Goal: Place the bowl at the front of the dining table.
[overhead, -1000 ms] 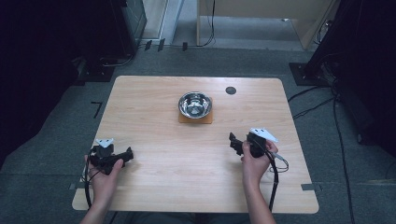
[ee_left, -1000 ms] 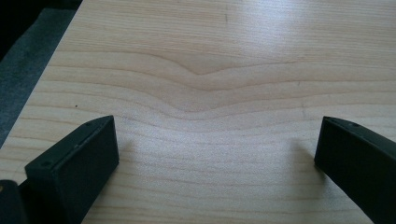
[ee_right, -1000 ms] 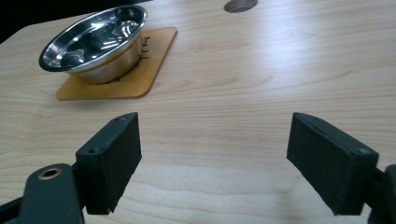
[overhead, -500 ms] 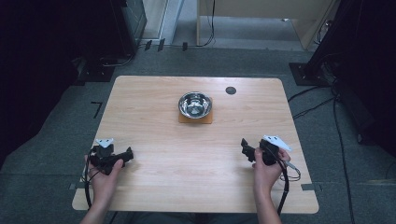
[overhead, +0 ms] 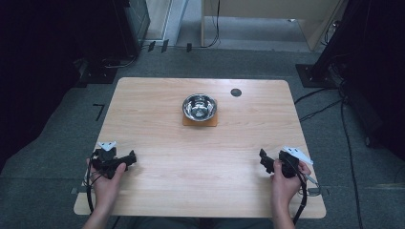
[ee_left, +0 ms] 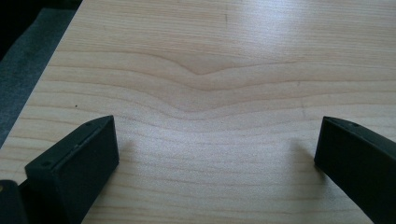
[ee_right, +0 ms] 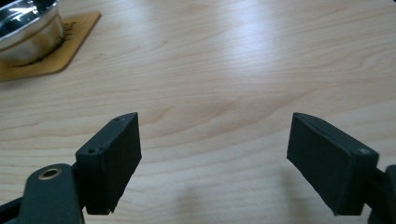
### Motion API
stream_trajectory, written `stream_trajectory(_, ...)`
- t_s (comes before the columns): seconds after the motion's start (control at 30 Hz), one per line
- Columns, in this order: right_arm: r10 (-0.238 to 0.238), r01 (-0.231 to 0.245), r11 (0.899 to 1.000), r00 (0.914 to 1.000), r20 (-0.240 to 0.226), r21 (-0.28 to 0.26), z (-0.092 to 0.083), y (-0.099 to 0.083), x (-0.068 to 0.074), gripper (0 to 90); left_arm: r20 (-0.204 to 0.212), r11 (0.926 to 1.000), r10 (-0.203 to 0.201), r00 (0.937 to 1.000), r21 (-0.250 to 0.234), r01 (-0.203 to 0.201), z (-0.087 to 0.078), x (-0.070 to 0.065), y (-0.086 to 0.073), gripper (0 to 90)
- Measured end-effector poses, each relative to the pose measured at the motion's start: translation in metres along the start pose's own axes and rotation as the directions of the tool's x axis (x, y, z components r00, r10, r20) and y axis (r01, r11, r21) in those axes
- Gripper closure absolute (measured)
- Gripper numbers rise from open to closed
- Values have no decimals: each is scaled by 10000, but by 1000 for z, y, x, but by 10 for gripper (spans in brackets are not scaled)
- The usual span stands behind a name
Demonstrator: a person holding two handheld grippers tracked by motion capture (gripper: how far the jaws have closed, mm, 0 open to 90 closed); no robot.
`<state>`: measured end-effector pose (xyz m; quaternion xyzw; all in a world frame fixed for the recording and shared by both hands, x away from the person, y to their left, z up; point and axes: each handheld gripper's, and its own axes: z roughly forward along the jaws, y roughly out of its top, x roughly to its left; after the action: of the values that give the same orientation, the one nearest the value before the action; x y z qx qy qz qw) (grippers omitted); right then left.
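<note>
Both jaws open, empty. Right gripper (overhead: 263, 161) near right bench (overhead: 157, 119) edge; steel bowl (overhead: 199, 106) on mat (overhead: 200, 121) far centre. Approach bowl rim squarely, low.

Grey carpet floor (overhead: 57, 143) (dark surroundings)

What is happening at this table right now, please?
A person sits at a wooden table with a two-jaw gripper in each hand. The left gripper and the right gripper both rest near the person's edge of the table, jaws open, with nothing between them. A metal bowl stands on a brown square mat toward the far middle of the table, well apart from both grippers. A small dark round disc lies beyond the bowl. Nothing is being handled at this moment.
</note>
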<state>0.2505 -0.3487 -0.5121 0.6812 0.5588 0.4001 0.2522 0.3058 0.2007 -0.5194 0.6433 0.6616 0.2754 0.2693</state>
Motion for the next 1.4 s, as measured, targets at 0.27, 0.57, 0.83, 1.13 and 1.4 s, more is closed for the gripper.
stream_trajectory(0.27,106,-110,9999,9994,335,115,-12,-8,-16,176,1,10000,1,10000,3,-1,0,0,0,0)
stream_trajectory(0.57,137,-149,9998,9973,726,161,-24,-14,-33,176,1,10000,4,10000,3,-4,0,0,0,0)
stream_trajectory(0.83,-556,527,9984,9865,1539,227,-33,-21,-44,175,6,10000,-8,10000,2,8,0,0,0,0)
stream_trajectory(1.13,-1205,1037,9884,9802,1574,1110,-38,-25,-48,172,7,10000,-8,10000,-6,8,0,0,0,0)
stream_trajectory(1.4,-1756,1541,9782,9716,1584,1391,-38,-27,-46,165,2,10000,-1,10000,-8,1,0,0,0,0)
